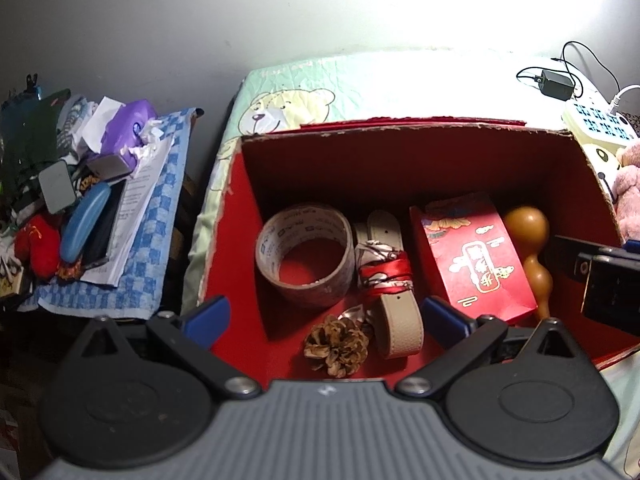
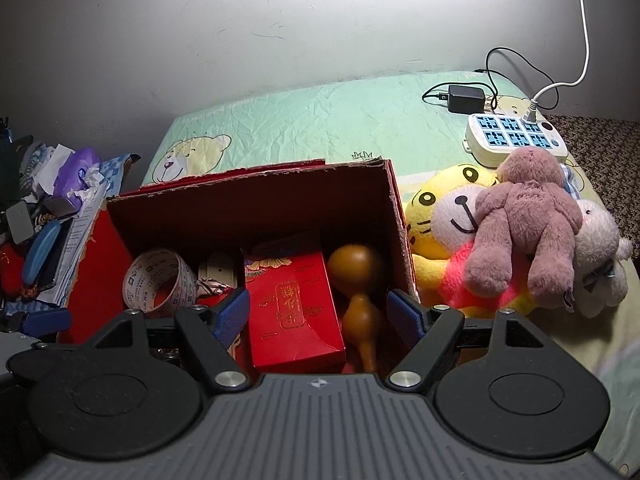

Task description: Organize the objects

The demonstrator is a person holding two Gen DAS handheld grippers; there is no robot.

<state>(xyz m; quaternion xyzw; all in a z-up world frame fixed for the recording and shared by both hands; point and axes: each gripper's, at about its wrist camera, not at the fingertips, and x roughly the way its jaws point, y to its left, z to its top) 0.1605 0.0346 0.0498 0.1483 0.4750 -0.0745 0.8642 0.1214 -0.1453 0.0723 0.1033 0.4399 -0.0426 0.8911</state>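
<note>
A red cardboard box stands on the bed. In it lie a tape roll, a beige strap wrapped with red ribbon, a pine cone, a red packet and a brown gourd. My left gripper is open and empty over the box's near side. My right gripper is open and empty above the packet and gourd; it shows at the left wrist view's right edge.
Plush toys lie right of the box: a yellow tiger, a pink bear, a white one. A power strip and black adapter sit at the back. A cluttered side table stands left.
</note>
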